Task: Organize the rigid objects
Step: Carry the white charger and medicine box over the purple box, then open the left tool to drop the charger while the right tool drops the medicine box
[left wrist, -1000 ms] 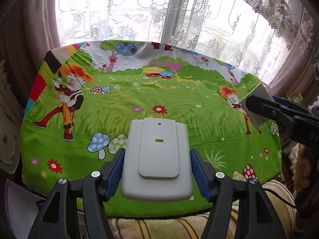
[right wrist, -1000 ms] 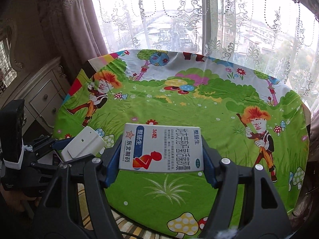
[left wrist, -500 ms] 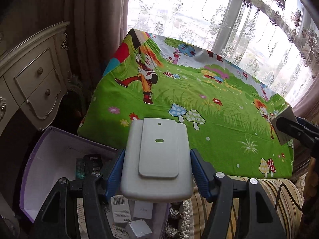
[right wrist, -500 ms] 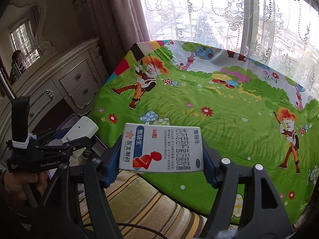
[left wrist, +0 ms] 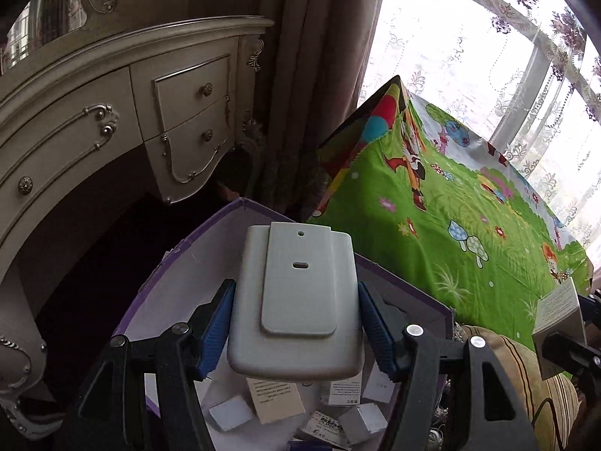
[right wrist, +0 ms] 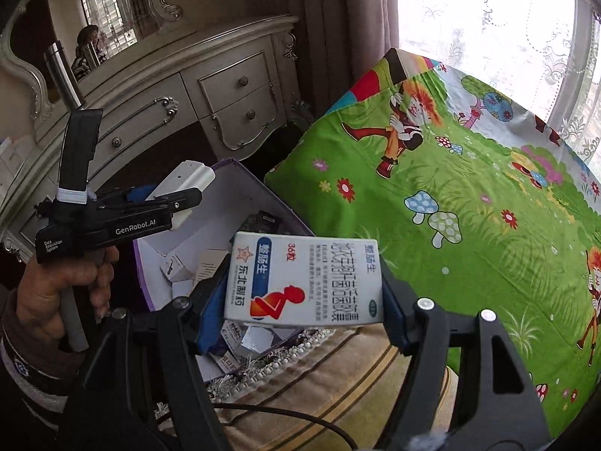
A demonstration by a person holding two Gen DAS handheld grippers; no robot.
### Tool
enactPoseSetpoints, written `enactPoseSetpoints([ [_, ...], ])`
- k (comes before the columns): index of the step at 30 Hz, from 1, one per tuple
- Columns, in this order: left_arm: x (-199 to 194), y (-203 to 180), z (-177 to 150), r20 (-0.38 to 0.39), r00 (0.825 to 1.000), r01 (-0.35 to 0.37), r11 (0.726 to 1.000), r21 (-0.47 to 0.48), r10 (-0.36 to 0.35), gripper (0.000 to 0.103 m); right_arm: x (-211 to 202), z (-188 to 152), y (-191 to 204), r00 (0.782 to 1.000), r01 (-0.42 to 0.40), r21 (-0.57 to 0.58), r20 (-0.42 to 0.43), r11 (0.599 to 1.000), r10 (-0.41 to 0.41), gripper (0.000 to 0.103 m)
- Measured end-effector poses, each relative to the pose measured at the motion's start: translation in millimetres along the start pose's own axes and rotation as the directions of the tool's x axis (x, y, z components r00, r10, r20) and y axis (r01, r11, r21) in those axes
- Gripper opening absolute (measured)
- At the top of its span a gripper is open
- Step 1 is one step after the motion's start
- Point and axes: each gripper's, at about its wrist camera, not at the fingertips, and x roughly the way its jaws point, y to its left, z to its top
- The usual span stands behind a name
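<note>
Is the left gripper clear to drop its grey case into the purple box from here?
Probably yes. The left gripper holds the grey case over the open purple box, with no lid or obstacle between; small cartons already lie inside.

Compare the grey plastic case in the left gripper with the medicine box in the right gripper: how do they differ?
The grey plastic case is plain, with rounded corners and two small holes; the medicine box is white, square-edged, printed with text and a red figure. The case hangs above the purple box; the medicine box is over its near edge. Both are clamped between blue pads.
</note>
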Motion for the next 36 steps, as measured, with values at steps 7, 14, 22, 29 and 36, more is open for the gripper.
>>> enactPoseSetpoints([
  [7,18,32,-10,-0.04,0.997,-0.066,0.994,-0.087,0.063,0.065,38,0,43,0.997,-0.043,-0.07,-0.067,0.997,0.039,0.072],
  [14,27,43,-15,-0.062,0.995,-0.086,0.99,-0.115,0.079,0.065,61,-2,61,0.994,-0.031,-0.105,-0.103,0.994,0.02,0.074],
  [22,14,24,-22,-0.061,0.993,-0.102,0.991,-0.088,0.096,0.076,59,-10,63,0.993,-0.02,-0.119,-0.116,0.993,0.007,0.088],
  [29,-12,-1,-40,-0.065,0.983,-0.175,0.984,-0.033,0.173,0.087,37,-22,53,0.995,-0.012,-0.075,-0.101,0.997,0.005,0.091],
  [36,-50,-22,-68,-0.067,0.973,-0.221,0.975,-0.008,0.22,0.089,6,-38,37,0.998,0.004,-0.017,-0.064,1.0,-0.005,0.091],
])
